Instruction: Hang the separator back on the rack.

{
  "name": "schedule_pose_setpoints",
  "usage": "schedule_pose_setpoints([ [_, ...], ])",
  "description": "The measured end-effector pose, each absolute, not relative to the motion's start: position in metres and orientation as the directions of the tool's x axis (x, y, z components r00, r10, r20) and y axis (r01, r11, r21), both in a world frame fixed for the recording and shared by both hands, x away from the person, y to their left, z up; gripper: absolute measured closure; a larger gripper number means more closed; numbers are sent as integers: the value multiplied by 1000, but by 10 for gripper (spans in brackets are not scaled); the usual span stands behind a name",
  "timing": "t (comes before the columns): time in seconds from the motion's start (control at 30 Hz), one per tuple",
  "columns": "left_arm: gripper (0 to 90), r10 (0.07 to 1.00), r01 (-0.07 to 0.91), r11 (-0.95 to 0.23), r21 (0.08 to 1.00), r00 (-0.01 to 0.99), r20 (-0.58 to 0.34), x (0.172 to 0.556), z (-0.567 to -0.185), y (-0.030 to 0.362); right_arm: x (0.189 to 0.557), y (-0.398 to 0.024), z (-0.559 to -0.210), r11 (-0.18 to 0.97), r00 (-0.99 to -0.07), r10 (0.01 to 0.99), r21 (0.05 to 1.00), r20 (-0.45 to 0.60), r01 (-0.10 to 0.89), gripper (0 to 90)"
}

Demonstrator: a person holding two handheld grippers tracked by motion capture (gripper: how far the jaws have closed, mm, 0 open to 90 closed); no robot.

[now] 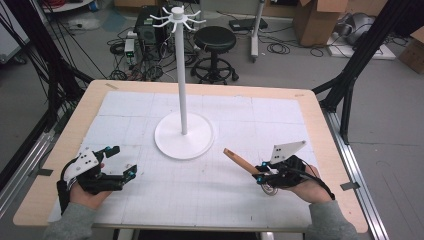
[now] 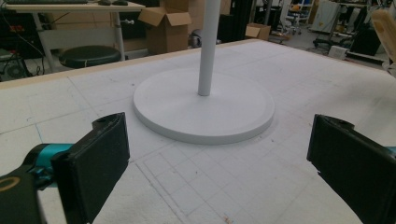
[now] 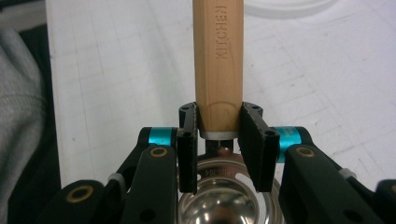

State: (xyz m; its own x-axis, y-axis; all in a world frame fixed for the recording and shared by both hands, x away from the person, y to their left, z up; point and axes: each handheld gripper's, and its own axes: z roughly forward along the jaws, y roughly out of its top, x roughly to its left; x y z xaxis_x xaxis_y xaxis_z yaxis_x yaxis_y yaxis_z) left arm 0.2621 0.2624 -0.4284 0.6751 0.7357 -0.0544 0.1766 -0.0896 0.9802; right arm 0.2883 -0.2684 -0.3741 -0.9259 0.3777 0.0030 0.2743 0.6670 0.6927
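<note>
A wooden tabletop covered by a white gridded mat is filling the foreground, standing on a grey floor in a cluttered room. Beyond the far edge, a black stool, cardboard boxes and loose cables are lying about. A white stand with a round base and hooked top is rising at the tabletop's centre, between the two hands.

Near the right front corner, the right tongs are clamping a wooden-handled ladle where handle meets metal; the handle is pointing towards the stand. Its shiny bowl is mostly hidden beneath the tongs.

Near the left front corner, the left tongs are gaping wide, holding nothing, facing the stand's base.
</note>
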Motion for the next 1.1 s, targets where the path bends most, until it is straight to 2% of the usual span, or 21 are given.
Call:
schedule_pose_setpoints([
  [0.43,63,735,177,-91,980,676,-53,262,-429,262,290,-274,-364,512,-909,414,815,43,271,697],
  [1.1,63,739,180,-87,980,671,-58,257,-429,266,289,-272,-346,404,-890,453,880,46,251,697],
])
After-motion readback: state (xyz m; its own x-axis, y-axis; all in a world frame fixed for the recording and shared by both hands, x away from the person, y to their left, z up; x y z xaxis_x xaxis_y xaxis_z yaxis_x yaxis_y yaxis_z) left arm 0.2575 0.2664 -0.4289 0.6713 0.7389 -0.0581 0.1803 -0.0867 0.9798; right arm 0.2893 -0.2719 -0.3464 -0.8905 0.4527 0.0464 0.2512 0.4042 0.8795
